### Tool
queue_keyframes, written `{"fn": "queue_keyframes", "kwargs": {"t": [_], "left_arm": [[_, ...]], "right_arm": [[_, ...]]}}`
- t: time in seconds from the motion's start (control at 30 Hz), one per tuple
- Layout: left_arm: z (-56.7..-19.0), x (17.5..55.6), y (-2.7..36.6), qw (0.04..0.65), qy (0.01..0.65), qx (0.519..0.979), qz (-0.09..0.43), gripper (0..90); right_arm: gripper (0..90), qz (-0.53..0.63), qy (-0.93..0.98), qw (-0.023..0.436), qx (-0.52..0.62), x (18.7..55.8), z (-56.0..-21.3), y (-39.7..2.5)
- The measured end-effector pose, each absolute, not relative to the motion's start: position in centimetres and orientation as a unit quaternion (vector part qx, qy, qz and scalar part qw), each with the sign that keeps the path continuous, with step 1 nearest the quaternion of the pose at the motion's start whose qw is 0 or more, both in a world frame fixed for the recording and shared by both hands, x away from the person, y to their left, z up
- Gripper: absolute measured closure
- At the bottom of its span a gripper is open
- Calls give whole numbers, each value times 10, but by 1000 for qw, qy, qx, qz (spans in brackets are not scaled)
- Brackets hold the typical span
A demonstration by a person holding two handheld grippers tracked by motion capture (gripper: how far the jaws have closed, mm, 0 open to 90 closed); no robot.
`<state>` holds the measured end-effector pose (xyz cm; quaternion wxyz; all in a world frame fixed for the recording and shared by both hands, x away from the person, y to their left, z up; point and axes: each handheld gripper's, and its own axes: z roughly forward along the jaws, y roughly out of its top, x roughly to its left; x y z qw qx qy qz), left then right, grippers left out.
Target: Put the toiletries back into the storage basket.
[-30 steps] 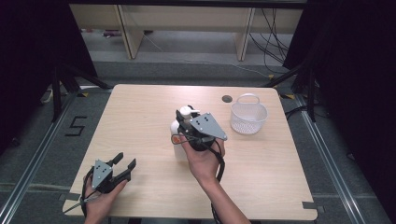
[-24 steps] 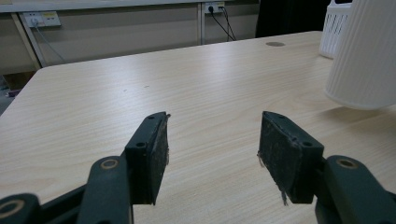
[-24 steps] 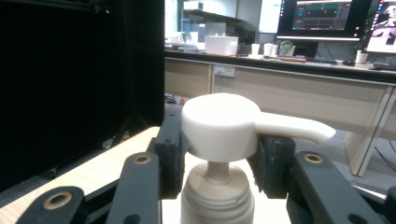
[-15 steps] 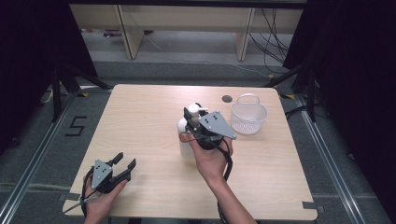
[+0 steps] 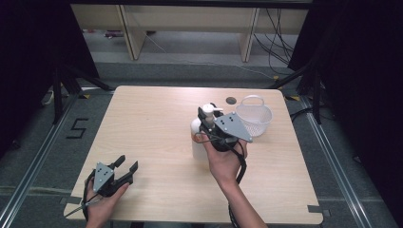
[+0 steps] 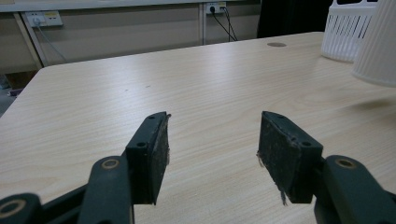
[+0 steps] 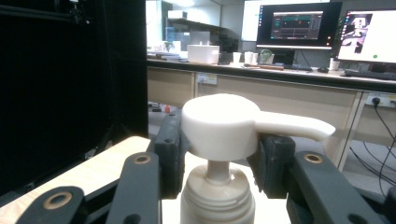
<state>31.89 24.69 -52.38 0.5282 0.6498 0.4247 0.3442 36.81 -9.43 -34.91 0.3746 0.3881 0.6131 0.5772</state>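
I have my right gripper (image 5: 207,124) clamped on the white plastic pump-dispenser bottle (image 5: 198,137), the two black jaws pressing either side of its pump head (image 7: 219,122) just above the threaded collar. The bottle stands near the middle of the pale wooden table (image 5: 142,123), and in the left gripper view its ribbed base seems to sit slightly off the surface, though I cannot be sure. Close beside it, toward the far right corner, is the white slotted plastic basket (image 5: 254,116). I judge the grasp is done, while placing the bottle, perhaps in that basket, is left. The bottle's long axis runs upright, and its spout (image 7: 294,126) points sideways toward the basket side. My left gripper (image 5: 124,169) rests at the near left edge, jaws spread apart with nothing between them.
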Motion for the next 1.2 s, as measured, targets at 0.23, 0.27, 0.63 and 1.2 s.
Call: {"fn": "queue_keyframes", "kwargs": {"t": [0.23, 0.27, 0.63, 1.2], "left_arm": [[-524, 319, 247, 528, 424, 650, 344, 419], [-524, 319, 247, 528, 424, 651, 345, 419], [-524, 319, 247, 528, 425, 650, 344, 418], [-524, 319, 247, 527, 425, 650, 345, 418]], "right_arm": [[600, 575, 607, 381, 395, 367, -348, -106], [600, 575, 607, 381, 395, 367, -348, -106], [600, 577, 595, 389, 403, 367, -348, -120], [600, 574, 582, 405, 409, 366, -344, -138]]}}
